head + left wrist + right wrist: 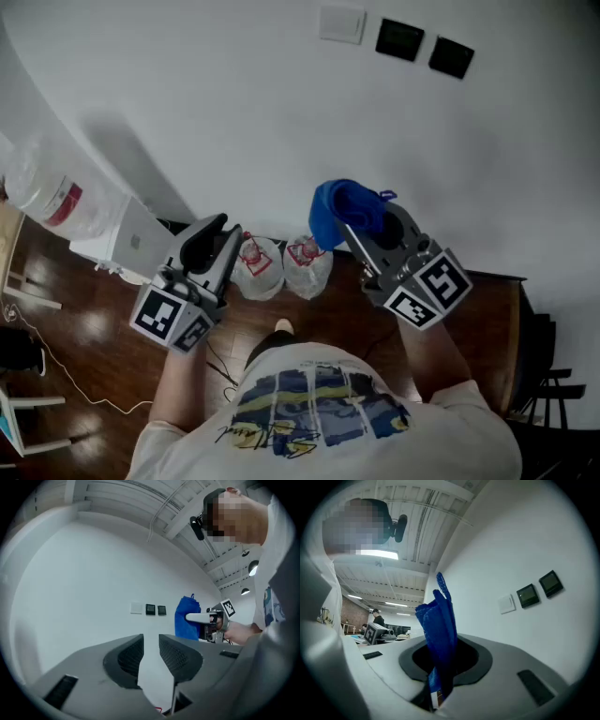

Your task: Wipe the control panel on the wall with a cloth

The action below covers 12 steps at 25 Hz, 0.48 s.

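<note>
Two black control panels (399, 39) (451, 56) hang high on the white wall beside a white switch plate (340, 23). They also show in the right gripper view as panels (528, 595) (551, 583) and in the left gripper view as small panels (150, 609) (161, 610). My right gripper (366, 220) is shut on a blue cloth (342, 206), which stands up out of its jaws (438, 620). It is held well below the panels and off the wall. My left gripper (217, 234) (151, 641) is held lower left, its jaws narrowly apart with nothing between them.
Two clear plastic bottles (258, 267) (307, 265) stand on the wooden floor at the foot of the wall. A large water jug (47, 192) sits on a white dispenser (127, 239) at left. Dark furniture (534, 337) stands at right. A cable (66, 375) trails across the floor.
</note>
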Each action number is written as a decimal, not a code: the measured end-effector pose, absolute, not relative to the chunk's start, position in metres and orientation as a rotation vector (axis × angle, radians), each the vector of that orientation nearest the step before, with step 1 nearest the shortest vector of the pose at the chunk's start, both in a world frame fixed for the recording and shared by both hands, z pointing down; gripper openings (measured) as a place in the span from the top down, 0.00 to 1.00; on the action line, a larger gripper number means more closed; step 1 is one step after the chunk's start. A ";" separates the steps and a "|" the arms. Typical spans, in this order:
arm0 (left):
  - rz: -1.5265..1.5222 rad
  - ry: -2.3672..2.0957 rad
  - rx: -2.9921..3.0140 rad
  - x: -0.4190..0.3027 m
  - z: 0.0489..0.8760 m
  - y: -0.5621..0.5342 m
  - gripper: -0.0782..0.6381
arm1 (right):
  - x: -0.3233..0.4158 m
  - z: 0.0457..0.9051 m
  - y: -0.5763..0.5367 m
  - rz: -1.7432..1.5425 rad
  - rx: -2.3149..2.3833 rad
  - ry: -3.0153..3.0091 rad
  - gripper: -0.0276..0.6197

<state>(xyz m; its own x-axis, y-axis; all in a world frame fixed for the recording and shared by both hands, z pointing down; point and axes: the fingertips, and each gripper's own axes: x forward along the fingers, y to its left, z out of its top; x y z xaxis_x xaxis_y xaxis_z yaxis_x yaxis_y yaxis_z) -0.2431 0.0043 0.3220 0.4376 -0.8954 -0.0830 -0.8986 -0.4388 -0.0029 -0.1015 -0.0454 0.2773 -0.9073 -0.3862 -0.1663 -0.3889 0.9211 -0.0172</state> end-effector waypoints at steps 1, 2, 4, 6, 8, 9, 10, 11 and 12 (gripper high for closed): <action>0.098 1.627 -2.644 -0.245 0.322 -0.008 0.78 | -0.105 0.272 -0.057 0.025 -0.614 2.907 0.82; 0.092 1.614 -2.663 -0.247 0.321 -0.020 0.76 | -0.108 0.267 -0.069 0.026 -0.636 2.899 0.82; 0.089 1.576 -2.693 -0.248 0.317 -0.042 0.76 | -0.114 0.256 -0.091 0.035 -0.677 2.884 0.82; 0.094 1.522 -2.710 -0.248 0.311 -0.059 0.76 | -0.119 0.244 -0.113 0.064 -0.720 2.864 0.82; 0.082 1.471 -2.725 -0.249 0.312 -0.073 0.76 | -0.123 0.233 -0.136 0.100 -0.770 2.832 0.82; 0.071 1.454 -2.735 -0.251 0.314 -0.079 0.76 | -0.124 0.229 -0.148 0.112 -0.799 2.813 0.82; 0.065 1.445 -2.749 -0.252 0.318 -0.085 0.76 | -0.124 0.226 -0.160 0.120 -0.828 2.795 0.82; 0.067 1.440 -2.763 -0.252 0.322 -0.090 0.76 | -0.124 0.223 -0.172 0.126 -0.854 2.780 0.82; 0.074 1.439 -2.775 -0.250 0.326 -0.092 0.76 | -0.124 0.220 -0.184 0.136 -0.875 2.773 0.82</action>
<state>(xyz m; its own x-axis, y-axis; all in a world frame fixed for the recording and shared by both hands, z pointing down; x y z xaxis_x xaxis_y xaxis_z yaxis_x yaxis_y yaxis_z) -0.2504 -0.0924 0.3261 0.5754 -0.8164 -0.0489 -0.8171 -0.5764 0.0081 -0.1239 -0.1840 0.2199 -0.7953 -0.5542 -0.2457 -0.5756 0.8175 0.0192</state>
